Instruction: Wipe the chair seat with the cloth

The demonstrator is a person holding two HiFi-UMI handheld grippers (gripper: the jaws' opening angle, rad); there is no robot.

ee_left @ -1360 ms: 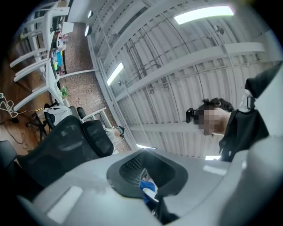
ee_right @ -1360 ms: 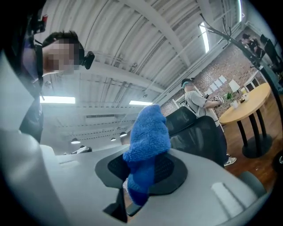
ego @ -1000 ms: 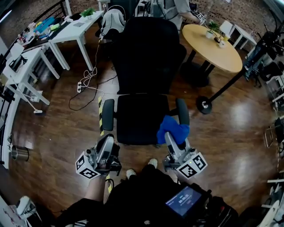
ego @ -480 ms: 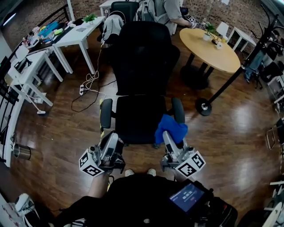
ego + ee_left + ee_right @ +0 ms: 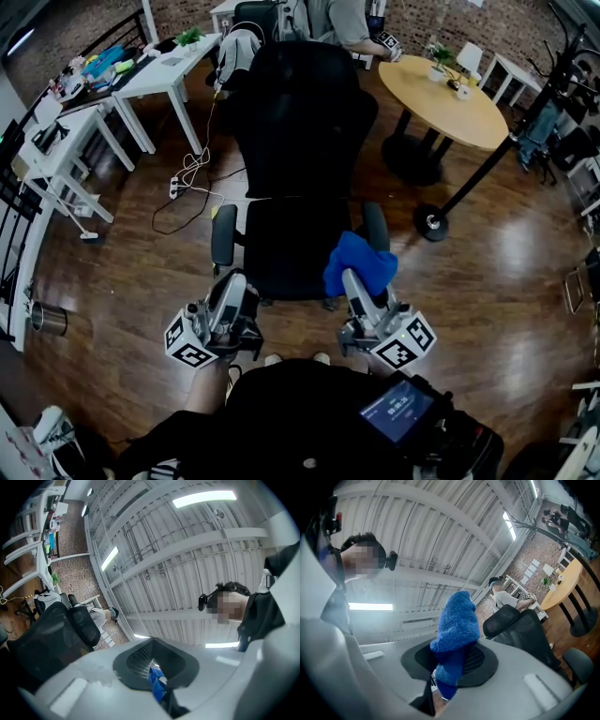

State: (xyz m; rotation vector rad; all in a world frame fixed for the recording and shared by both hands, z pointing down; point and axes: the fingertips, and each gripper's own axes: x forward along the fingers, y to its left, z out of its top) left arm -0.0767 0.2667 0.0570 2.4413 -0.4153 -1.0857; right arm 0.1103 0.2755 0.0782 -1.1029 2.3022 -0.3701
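Around the black chair seat (image 5: 295,248), a crowded room. At 12 o'clock, the tall chair backrest (image 5: 302,122), and beyond it a seated person (image 5: 342,19) at a desk. At 1 o'clock, a round wooden table (image 5: 459,112). At 3 o'clock, a black pole stand (image 5: 431,223) with a round base on the wooden floor. At 10 and 11 o'clock, white desks (image 5: 169,66) loaded with clutter. On the floor at 10 o'clock, a white power strip (image 5: 175,187) trailing loose cables, and a yellow-and-black tape strip (image 5: 214,220) just beside the left armrest (image 5: 223,239). Right armrest (image 5: 375,223) at the seat's 3 o'clock, its front end hidden behind the cloth.

Containers: a metal can (image 5: 42,319) upright on the floor far out at 8 o'clock, contents not discernible; a small pot of green leaves (image 5: 187,37) on the desk at 11 o'clock; another potted plant (image 5: 441,64) on the round table.

Blue cloth (image 5: 359,262) bunched at the seat's 5 o'clock corner, pinched tight between the jaws of the right gripper (image 5: 349,281) and standing up out of the pads; touching the seat or just above it, impossible to say. Left gripper (image 5: 234,286) at the seat's 7 o'clock, just off the front edge, jaws drawn together, with a tiny blue scrap at the seam, too small to name.
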